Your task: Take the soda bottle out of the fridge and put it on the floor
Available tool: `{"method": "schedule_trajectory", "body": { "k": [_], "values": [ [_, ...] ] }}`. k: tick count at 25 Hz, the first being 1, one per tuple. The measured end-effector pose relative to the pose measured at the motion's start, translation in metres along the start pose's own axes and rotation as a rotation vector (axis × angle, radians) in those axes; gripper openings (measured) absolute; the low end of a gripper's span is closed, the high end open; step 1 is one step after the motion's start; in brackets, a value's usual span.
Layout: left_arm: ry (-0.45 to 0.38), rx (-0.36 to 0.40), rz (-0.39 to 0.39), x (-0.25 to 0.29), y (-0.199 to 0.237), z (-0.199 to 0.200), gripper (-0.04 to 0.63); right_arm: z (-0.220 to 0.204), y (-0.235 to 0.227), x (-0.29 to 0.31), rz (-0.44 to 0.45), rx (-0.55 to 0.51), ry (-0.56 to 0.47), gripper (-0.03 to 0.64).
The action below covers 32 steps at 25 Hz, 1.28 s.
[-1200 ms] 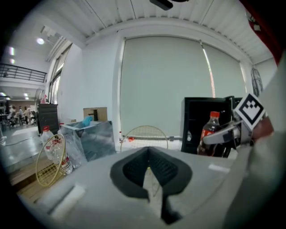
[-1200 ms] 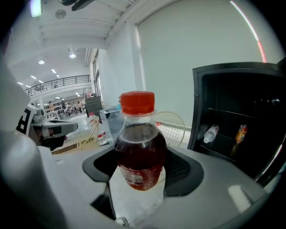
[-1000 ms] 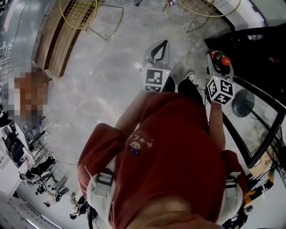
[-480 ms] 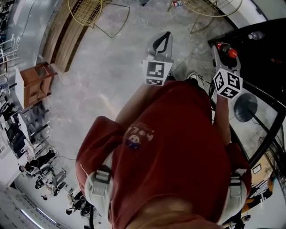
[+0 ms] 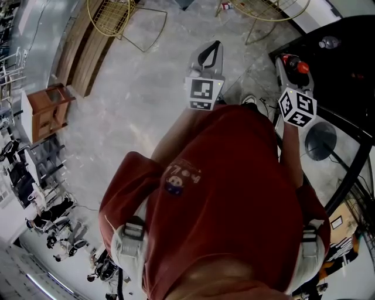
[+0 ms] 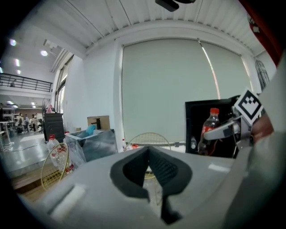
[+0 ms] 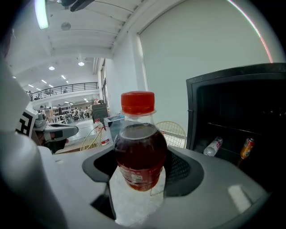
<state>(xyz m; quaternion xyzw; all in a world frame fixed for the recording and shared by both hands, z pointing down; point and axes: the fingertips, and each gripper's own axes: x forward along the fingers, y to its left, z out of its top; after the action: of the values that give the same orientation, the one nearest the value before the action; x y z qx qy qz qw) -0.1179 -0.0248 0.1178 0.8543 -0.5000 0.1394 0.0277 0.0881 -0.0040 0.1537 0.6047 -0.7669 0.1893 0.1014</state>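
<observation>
The soda bottle [image 7: 139, 154], dark liquid under a red cap, stands upright between the jaws of my right gripper [image 7: 142, 172], which is shut on its body. In the head view the bottle's cap [image 5: 302, 67] shows at the right gripper [image 5: 289, 61], just in front of the open black fridge [image 5: 345, 70] and above the grey floor [image 5: 140, 111]. My left gripper [image 5: 216, 47] is held out to its left, shut and empty. In the left gripper view its pads meet at the tip [image 6: 149, 151], with the bottle [image 6: 209, 130] off to the right.
Inside the fridge [image 7: 237, 112] lie a water bottle [image 7: 212, 146] and a can [image 7: 246, 148]. The fridge's glass door [image 5: 345, 158] hangs open at the right. Yellow wire baskets [image 5: 108, 14], a wooden bench [image 5: 76, 55] and a small brown cabinet [image 5: 50, 105] stand farther left.
Both grippers have moved a little forward and up, away from the body, with the bottle still in the right one. The camera has shifted slightly.
</observation>
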Motion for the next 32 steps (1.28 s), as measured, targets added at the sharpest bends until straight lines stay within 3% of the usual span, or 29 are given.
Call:
{"method": "schedule_trajectory", "body": {
  "k": [11,22,32],
  "values": [
    [0.009,-0.011,0.010,0.004,-0.011,-0.001,-0.002,-0.016,-0.015,-0.008,-0.007,0.018,0.035,0.304],
    [0.053,-0.014,-0.026,0.017,-0.022,-0.014,-0.002,-0.036,-0.024,-0.006,-0.023,0.050,0.080,0.304],
    [0.077,0.005,-0.079,0.029,-0.063,-0.030,-0.002,-0.067,-0.037,-0.014,-0.007,0.078,0.118,0.304]
  ]
}}
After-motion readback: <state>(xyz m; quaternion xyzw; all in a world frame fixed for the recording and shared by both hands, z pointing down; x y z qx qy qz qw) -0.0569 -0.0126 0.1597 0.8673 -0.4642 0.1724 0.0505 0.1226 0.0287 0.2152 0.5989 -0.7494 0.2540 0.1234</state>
